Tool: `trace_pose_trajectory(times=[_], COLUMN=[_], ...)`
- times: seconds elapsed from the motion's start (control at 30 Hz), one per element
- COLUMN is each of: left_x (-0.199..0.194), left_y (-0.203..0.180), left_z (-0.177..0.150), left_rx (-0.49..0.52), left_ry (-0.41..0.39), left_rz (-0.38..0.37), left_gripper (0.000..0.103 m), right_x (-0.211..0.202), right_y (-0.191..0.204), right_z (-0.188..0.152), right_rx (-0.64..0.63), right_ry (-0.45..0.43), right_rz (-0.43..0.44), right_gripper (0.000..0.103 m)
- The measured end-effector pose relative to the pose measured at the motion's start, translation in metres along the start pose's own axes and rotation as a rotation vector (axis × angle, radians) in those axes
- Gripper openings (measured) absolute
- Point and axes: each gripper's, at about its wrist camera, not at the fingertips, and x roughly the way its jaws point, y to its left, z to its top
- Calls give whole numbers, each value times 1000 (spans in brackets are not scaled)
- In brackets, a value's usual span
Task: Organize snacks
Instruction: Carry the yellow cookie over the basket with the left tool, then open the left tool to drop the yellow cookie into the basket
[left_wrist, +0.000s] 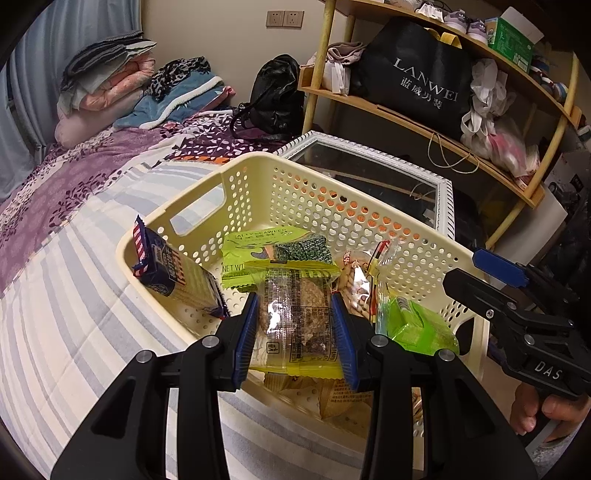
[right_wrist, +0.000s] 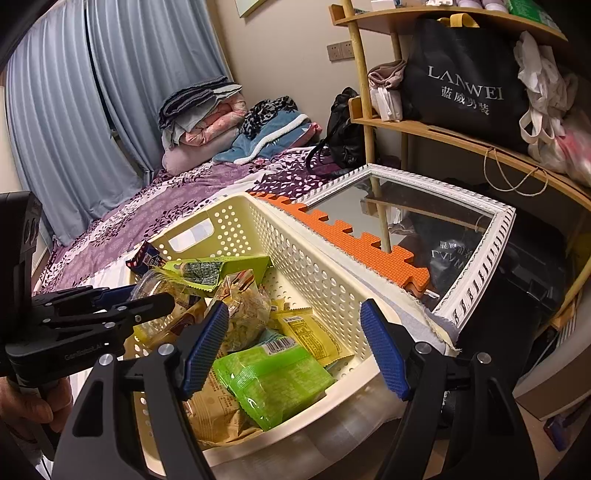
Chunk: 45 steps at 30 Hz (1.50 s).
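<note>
Left gripper (left_wrist: 297, 332), frame centre, clamps a crinkly yellow-edged clear biscuit packet (left_wrist: 295, 317) by its sides: light, slippery, likely crushable. Right gripper (right_wrist: 295, 347) hangs spread over the cream perforated plastic basket (right_wrist: 317, 273).

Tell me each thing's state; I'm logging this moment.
Left gripper: jaws shut on the biscuit pack.
Biscuit pack: sealed, held upright over the basket.
Right gripper: jaws open, holding nothing.
Basket: on the bed, partly filled.
Green packet: lying in the basket.
Seaweed packet: leaning in the basket.
</note>
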Motion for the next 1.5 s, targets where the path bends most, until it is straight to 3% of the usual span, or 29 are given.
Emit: trace_pose_trajectory(times=[0.93, 1.13, 1.43, 1.5], left_x=[23, 21, 18, 18], left_y=[9, 7, 8, 10], left_z=[0, -1, 0, 0], left_rx=[19, 21, 32, 32], left_ry=[18, 12, -1, -7], left_rz=[29, 21, 38, 53], left_gripper=[41, 47, 48, 56], right_x=[-1, -2, -6, -6], right_y=[-4, -3, 0, 1], right_z=[-3, -3, -3, -2], right_rx=[-6, -8, -14, -15], right_ry=[2, 1, 1, 1], right_rz=[3, 2, 6, 6], right_gripper=[74, 74, 74, 74])
